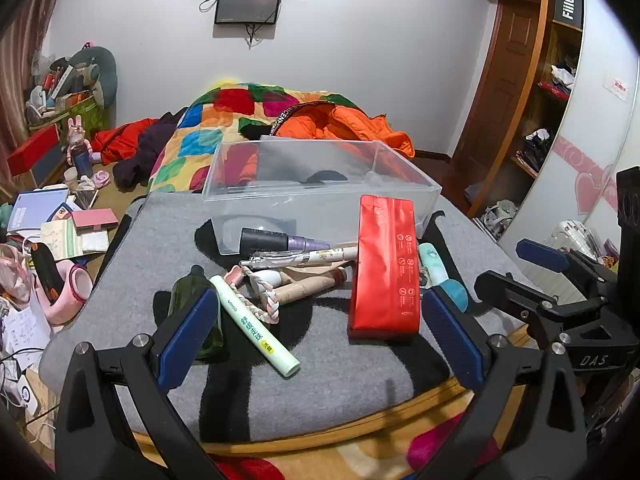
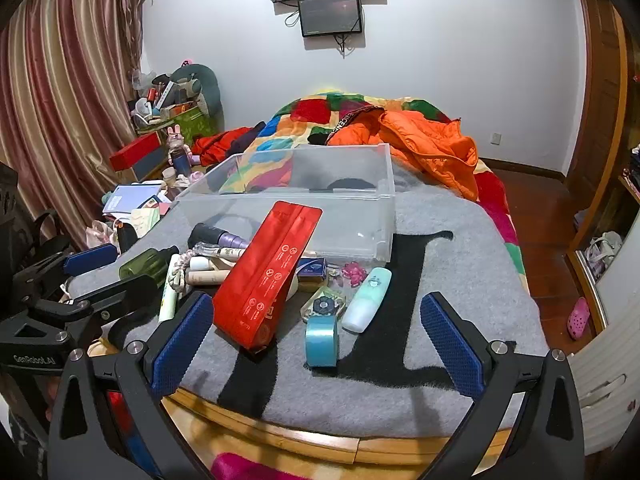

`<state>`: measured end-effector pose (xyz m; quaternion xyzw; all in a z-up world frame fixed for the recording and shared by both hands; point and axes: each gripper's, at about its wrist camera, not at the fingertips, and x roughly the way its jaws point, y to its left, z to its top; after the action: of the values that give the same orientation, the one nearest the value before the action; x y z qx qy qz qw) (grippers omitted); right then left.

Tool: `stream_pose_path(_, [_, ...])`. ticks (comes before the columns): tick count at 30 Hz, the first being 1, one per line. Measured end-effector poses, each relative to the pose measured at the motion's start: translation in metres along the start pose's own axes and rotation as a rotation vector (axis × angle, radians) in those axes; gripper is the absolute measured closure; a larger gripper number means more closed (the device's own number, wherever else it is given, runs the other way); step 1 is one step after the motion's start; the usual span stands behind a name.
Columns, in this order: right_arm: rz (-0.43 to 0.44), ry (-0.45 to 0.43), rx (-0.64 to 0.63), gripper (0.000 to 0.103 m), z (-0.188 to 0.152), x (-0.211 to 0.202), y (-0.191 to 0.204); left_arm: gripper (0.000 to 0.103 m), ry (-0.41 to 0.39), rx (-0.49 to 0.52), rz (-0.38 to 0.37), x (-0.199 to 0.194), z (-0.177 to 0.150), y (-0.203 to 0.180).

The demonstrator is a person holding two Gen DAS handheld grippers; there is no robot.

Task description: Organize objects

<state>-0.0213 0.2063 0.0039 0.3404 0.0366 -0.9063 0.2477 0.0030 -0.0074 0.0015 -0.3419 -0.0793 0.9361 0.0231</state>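
**Clutter waits outside the bin**

Red foil pouch [image 2: 267, 276] leans on the pile of small toiletries just before the clear plastic bin [image 2: 352, 200], which looks empty, though glare hides part. Your left gripper [image 1: 316, 336] and right gripper [image 2: 316, 340] both hover, jaws wide, holding nothing. Take the pouch first, across its narrow sides, and lift straight so nothing beneath scatters.

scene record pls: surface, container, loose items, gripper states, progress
surface: grey blanket on the bed
container: clear bin, upright, no loose item visibly inside
loose items: red pouch, leaning on the pile; green tube; dark green bottle; blue ribbon roll; mint bottle; pen
left gripper: open, holding nothing
right gripper: open, holding nothing
progress: nothing binned yet
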Motion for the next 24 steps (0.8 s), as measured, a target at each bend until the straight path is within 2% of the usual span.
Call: stream_pose_path(24, [0.005, 0.012, 0.004, 0.000, -0.0019, 0.0017, 0.0012, 0.000, -0.009, 0.009, -0.012, -0.0022, -0.0003, -0.0046])
